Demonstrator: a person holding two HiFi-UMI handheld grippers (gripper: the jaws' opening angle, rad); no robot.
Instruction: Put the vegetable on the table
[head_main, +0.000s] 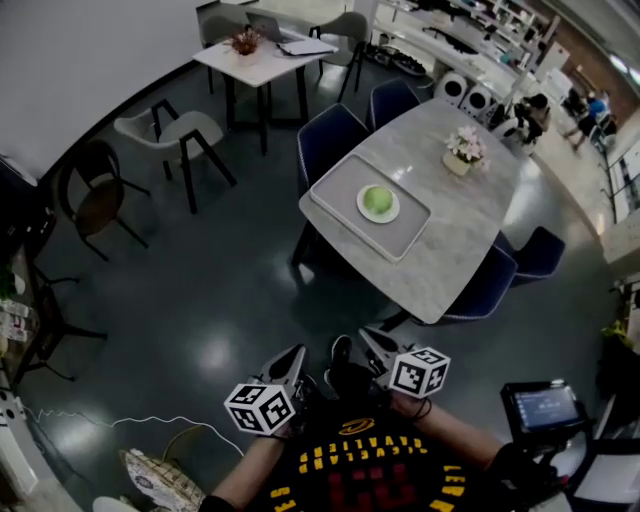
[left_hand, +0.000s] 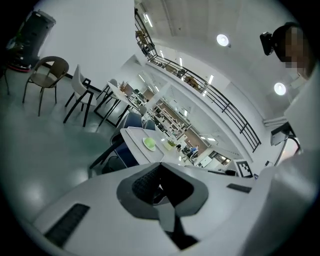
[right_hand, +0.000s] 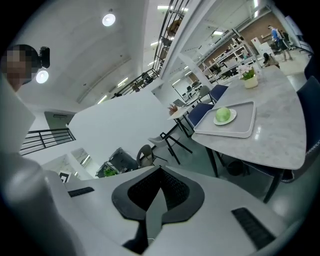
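Pressing together at their tips, my left fingers (left_hand: 145, 186) held nothing, and my right fingers (right_hand: 141, 192) were closed the same way, empty too. From my head, both pairs sat low in the middle of the frame over the dark floor (head_main: 200, 290), short of the worktop (head_main: 450, 245). The vegetable (head_main: 378, 199), a round green head, lay on a white plate (head_main: 393, 214), which rested on a grey tray (head_main: 335, 195) at the worktop's left end, in the upper middle of the frame, well apart from my fingers. A flower pot (head_main: 463, 152) stood farther along the worktop at upper right, and blue chairs (head_main: 328, 135) stood around it.
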